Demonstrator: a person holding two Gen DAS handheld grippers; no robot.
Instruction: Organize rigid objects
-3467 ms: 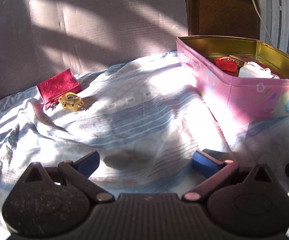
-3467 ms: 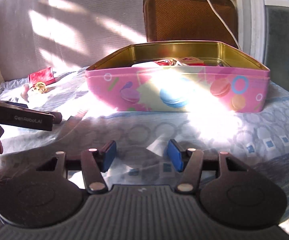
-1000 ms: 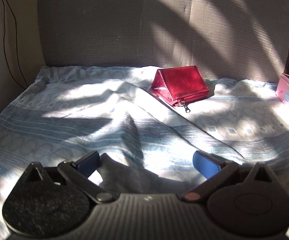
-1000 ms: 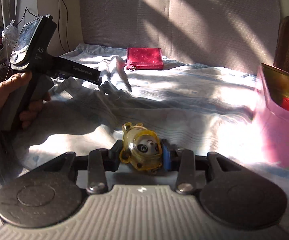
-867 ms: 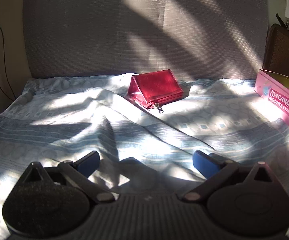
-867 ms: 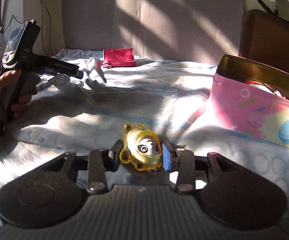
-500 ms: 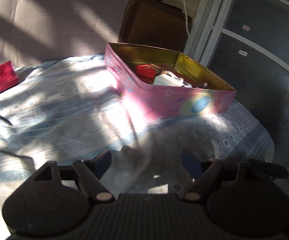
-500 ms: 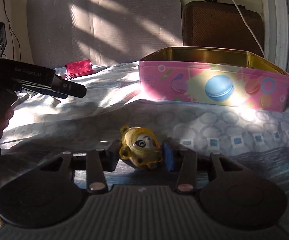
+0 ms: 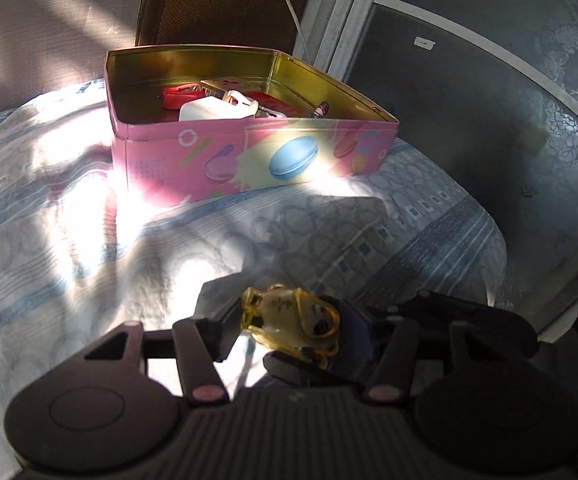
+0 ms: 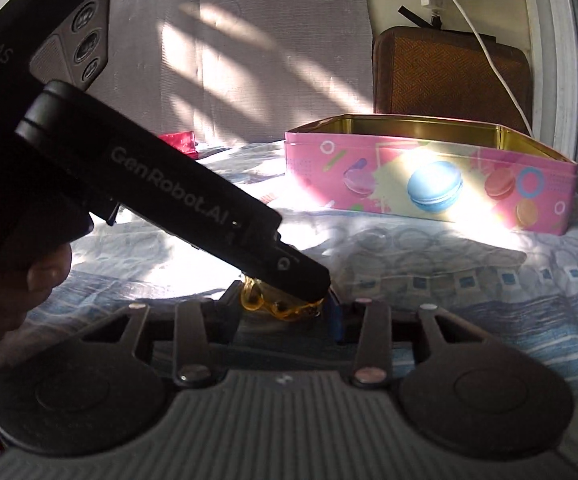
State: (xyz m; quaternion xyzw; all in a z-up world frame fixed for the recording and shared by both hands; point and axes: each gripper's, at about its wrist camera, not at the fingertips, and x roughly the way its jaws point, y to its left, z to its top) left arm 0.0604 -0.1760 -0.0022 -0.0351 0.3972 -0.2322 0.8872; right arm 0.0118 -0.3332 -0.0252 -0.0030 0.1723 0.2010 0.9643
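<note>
Holding the yellow bear charm [image 9: 291, 322] together, both tongs, left tongs [image 9: 289, 330] and right tongs [image 10: 285, 312], clench it, the left having just closed. Several items already lie in the macaron tin [image 9: 249, 152]; charm and red pouch [image 10: 177, 142] remain outside.

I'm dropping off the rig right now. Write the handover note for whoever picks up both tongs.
Right tongs: shut on the yellow translucent bear-shaped toy, just tightened.
Left tongs: jaws have just been closing around the same toy; unclear whether the pads press it yet.
Pink macaron-print tin: open on the patterned bedsheet, holding a white plastic piece and a red item.
Shiny red purse: on the sheet near the backrest.
Done: toy picked up.
Left: probably finish the hand-over, put the toy in the tin, then the purse.
</note>
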